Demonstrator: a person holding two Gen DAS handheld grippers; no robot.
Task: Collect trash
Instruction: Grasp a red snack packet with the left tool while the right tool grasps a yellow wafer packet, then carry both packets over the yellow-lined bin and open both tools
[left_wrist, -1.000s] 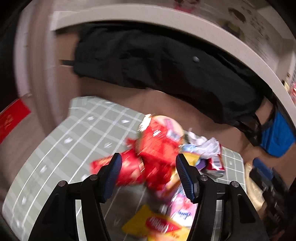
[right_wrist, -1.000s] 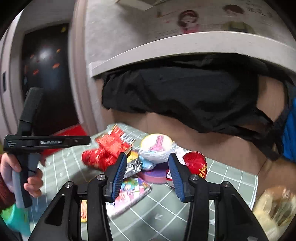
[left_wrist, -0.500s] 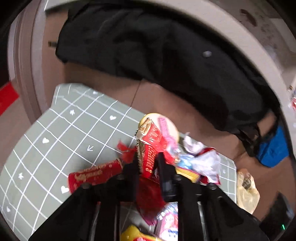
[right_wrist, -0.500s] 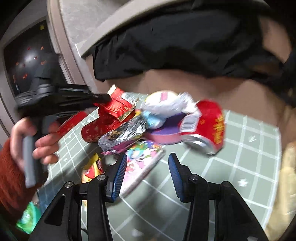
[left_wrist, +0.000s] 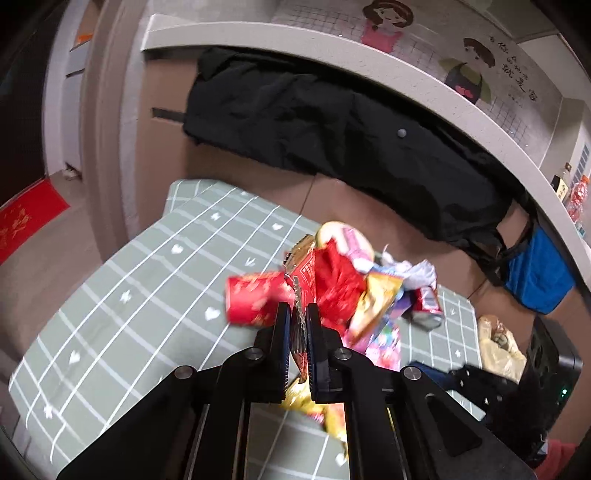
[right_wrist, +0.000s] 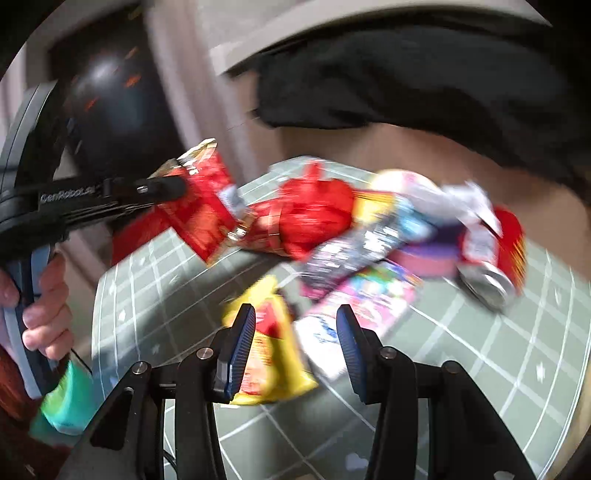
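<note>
left gripper (left_wrist: 299, 325): pinching red wrapper (left_wrist: 304, 273), lifted off mat
right gripper (right_wrist: 295, 345): spread, over yellow packet (right_wrist: 271, 354)
nearby: red can (right_wrist: 495, 254), crumpled wrappers piled on green mat (right_wrist: 480, 369)

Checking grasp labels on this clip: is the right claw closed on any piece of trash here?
No. The right claw stands open, its fingers apart above the yellow snack packet on the green grid mat.

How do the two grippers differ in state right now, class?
The left gripper is shut on a red wrapper, lifted off the mat; the right gripper is open and holds nothing. The left is up beside the trash pile; the right hovers above a yellow packet. Both have blue-padded black fingers.
</note>
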